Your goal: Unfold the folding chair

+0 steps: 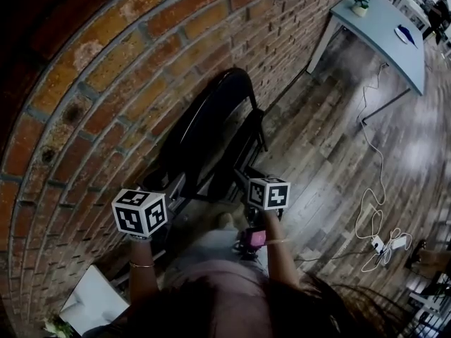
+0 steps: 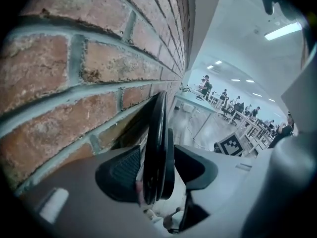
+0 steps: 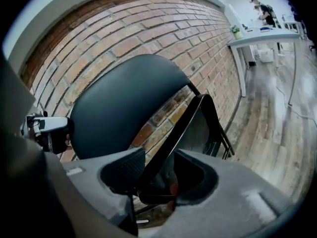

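The black folding chair [image 1: 211,125] stands folded flat, leaning against the brick wall. In the left gripper view its thin stacked edge [image 2: 159,133] runs up between the jaws of my left gripper [image 2: 157,170], whose pads stand a little apart from it on each side. In the right gripper view the round black seat panel [image 3: 124,103] faces me, and a black frame tube [image 3: 188,123] slants down between the jaws of my right gripper [image 3: 161,170], with a gap to the right pad. Both marker cubes show in the head view, the left gripper [image 1: 151,196] at the chair's left side and the right gripper [image 1: 262,185] at its right.
The brick wall [image 1: 106,62] fills the left. A light table [image 1: 384,27] with a small plant [image 1: 361,4] stands at the far right. A white cable [image 1: 370,210] lies looped on the wooden floor. A white object [image 1: 91,301] sits by the wall near my feet.
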Demonstrator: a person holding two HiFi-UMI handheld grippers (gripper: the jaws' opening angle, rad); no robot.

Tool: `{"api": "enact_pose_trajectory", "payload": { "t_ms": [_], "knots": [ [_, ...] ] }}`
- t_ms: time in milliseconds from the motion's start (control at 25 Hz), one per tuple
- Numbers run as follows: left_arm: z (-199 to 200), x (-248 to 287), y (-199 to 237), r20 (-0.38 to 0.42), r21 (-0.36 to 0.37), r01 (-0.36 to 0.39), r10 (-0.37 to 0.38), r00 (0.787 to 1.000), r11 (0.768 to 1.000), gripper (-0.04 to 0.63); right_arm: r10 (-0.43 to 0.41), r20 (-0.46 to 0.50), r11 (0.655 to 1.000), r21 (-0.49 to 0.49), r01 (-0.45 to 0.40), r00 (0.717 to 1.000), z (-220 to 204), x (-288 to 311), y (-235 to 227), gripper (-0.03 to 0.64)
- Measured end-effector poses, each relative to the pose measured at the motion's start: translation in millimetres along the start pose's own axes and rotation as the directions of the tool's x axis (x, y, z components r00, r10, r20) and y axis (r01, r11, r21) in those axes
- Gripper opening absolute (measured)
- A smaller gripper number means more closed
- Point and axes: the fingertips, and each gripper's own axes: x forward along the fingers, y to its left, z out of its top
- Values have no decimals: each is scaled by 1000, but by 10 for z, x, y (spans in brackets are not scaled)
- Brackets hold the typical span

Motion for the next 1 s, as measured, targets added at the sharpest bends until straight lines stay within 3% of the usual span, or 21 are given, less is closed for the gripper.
{"api": "enact_pose_trajectory", "payload": {
  "t_ms": [600, 1000],
  "knots": [
    [-74, 247, 19, -86, 40, 61, -57, 995, 997, 212, 29, -50, 994, 106, -23, 998, -281, 446, -148, 195],
    [-128, 379, 13, -132, 60, 96, -88, 987, 994, 212, 38, -62, 992, 126, -30, 997, -323, 666, -158, 198]
  ]
}}
